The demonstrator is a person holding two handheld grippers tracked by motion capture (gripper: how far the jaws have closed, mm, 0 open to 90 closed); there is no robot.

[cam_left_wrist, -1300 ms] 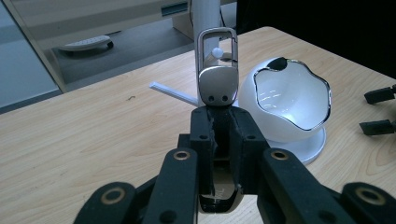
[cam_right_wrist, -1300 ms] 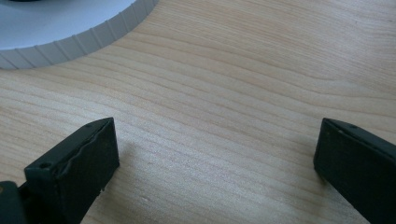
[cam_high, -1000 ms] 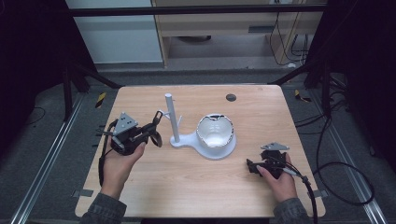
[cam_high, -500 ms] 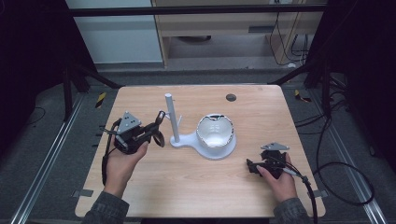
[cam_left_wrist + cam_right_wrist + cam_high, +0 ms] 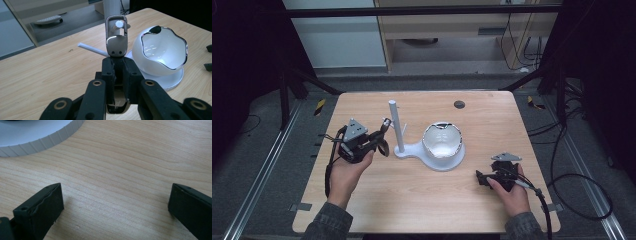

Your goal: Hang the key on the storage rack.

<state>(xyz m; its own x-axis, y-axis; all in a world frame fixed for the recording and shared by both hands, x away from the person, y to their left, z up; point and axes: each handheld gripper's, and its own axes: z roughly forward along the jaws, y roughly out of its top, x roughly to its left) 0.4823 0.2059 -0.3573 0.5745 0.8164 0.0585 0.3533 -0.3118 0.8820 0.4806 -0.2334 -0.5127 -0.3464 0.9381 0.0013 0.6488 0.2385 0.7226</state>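
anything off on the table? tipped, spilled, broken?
Nothing stands out. The white stand sits flat, its post upright and the bowl unspilled. The left tool grips a metal clasp near the post; the right tool rests open on bare table.

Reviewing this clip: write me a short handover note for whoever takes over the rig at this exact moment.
Left gripper: shut on a metal clip, held up close to the white post of the stand.
Right gripper: open, holding nothing, low over the table near the stand's ribbed base edge.
White bowl sits on the stand.
Done: clip picked up.
Left: probably placing the clip on the post.
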